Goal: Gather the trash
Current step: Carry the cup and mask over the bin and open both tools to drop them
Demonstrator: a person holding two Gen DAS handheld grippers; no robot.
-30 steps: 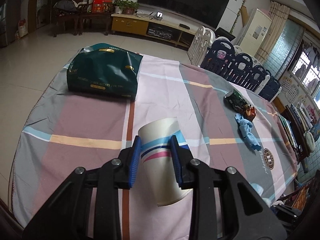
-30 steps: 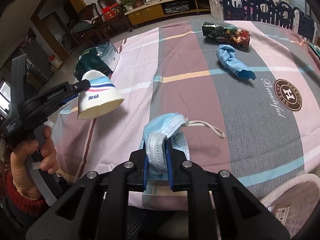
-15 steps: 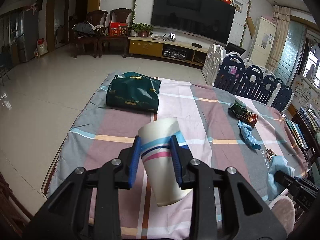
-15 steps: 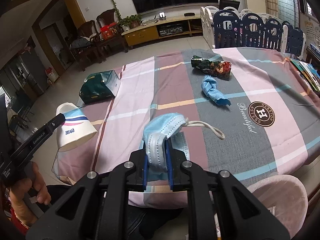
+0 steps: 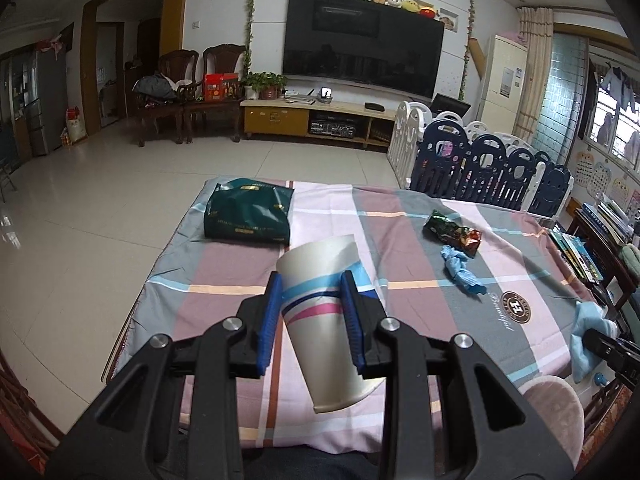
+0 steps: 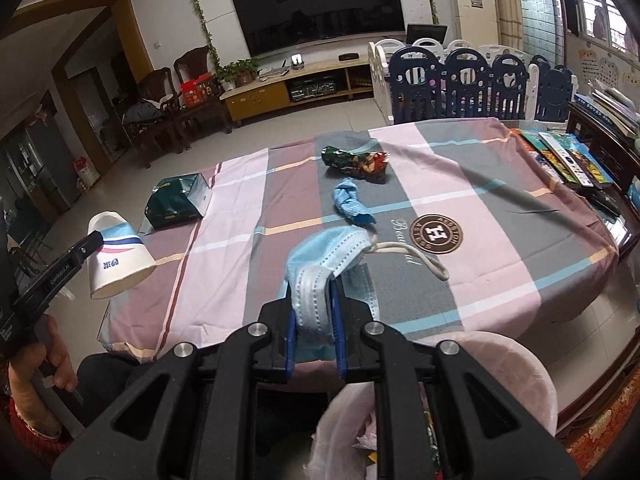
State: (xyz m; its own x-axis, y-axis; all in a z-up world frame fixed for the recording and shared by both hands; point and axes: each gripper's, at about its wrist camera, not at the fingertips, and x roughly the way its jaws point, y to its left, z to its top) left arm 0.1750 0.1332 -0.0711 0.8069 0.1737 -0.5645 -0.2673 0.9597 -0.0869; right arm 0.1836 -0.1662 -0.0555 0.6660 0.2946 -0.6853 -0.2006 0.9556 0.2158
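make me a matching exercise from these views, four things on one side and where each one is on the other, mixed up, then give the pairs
Things:
1. paper cup
2. face mask
3. snack wrapper
4. green bag

Places:
A. far left corner of the table
B. in the right gripper
C. on the table, just beyond the crumpled blue cloth
D. in the left gripper

Pairs: 1-D, 2-B, 3-C, 4-A

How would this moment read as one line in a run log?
left claw: shut on paper cup | right claw: shut on face mask | on table: snack wrapper, blue cloth, green bag | bin: below mask
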